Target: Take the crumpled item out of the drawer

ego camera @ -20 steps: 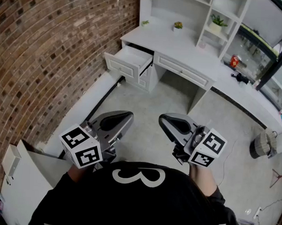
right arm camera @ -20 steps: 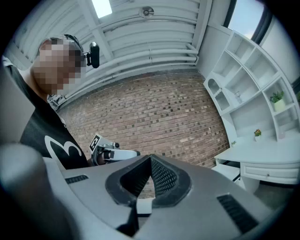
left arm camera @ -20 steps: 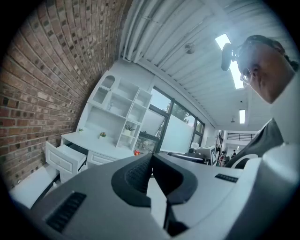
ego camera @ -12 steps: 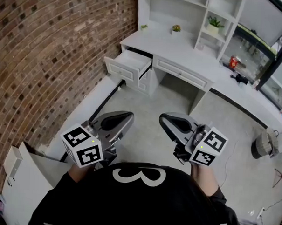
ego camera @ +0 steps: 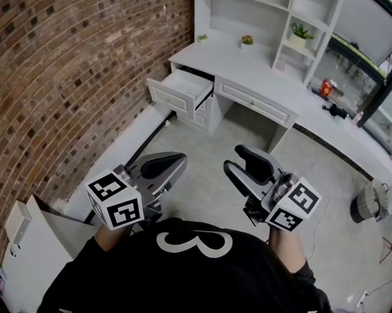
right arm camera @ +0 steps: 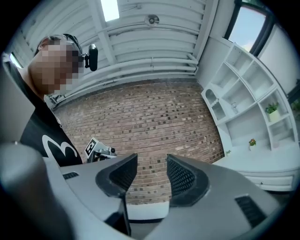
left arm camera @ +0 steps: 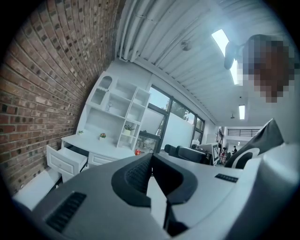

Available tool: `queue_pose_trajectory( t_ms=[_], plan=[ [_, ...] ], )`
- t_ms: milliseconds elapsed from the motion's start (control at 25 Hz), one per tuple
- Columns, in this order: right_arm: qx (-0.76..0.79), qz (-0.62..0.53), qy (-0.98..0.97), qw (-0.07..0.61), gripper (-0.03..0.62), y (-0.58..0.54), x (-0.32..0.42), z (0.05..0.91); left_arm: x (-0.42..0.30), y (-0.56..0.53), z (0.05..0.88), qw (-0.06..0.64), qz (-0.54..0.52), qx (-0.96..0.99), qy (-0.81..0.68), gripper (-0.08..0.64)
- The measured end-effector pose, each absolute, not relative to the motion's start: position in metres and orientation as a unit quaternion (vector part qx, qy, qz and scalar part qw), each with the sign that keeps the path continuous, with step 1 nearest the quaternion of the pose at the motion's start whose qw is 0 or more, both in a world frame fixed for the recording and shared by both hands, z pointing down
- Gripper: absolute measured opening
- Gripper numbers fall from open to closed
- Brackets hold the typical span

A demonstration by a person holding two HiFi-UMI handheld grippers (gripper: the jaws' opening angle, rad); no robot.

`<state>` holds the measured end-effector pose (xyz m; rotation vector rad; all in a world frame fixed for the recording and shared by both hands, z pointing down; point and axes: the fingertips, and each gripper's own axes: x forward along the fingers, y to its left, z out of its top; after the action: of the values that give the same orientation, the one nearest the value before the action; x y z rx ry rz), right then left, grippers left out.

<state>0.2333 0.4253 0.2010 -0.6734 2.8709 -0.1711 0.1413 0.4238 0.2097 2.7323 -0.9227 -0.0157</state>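
The open white drawer (ego camera: 185, 86) sticks out of the white desk (ego camera: 252, 67) at the far end of the room, well ahead of both grippers. Its inside looks pale, and no crumpled item shows in it from here. My left gripper (ego camera: 177, 160) is held low at the left, its jaws shut with nothing between them. My right gripper (ego camera: 233, 157) is at the right with its jaws parted and empty. In the left gripper view the drawer (left arm camera: 66, 158) lies far off to the left of the shut left gripper (left arm camera: 150, 172). The right gripper (right arm camera: 152, 174) faces the brick wall.
A brick wall (ego camera: 69, 82) runs along the left with a white ledge (ego camera: 122, 149) at its foot. Shelves with small plants (ego camera: 246, 38) stand over the desk. A cardboard box (ego camera: 30, 242) lies at the lower left, a bin (ego camera: 364, 200) at the right.
The right gripper's jaws have opened; they were together before. It has also shifted slightly to the right. The left gripper has barely moved.
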Motion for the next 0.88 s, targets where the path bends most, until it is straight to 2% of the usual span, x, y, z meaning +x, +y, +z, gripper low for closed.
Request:
queue_pose_trajectory(
  t_ms=[320,640,880],
  plan=[
    [-0.283,-0.048,0.955,0.082,0.384,0.39,0.235,0.217,0.125,0.401,0.227,0.145,-0.01,0.932,-0.331,0.003],
    [-0.304,-0.048,0.949,0.062,0.479,0.343,0.224,0.245,0.113,0.361,0.248,0.155,-0.006,0.93,-0.333,0.003],
    [-0.312,-0.053,0.947,0.053,0.508,0.292,0.207,0.26,0.093,0.312,0.262,0.165,-0.002,0.927,-0.336,0.003]
  ],
)
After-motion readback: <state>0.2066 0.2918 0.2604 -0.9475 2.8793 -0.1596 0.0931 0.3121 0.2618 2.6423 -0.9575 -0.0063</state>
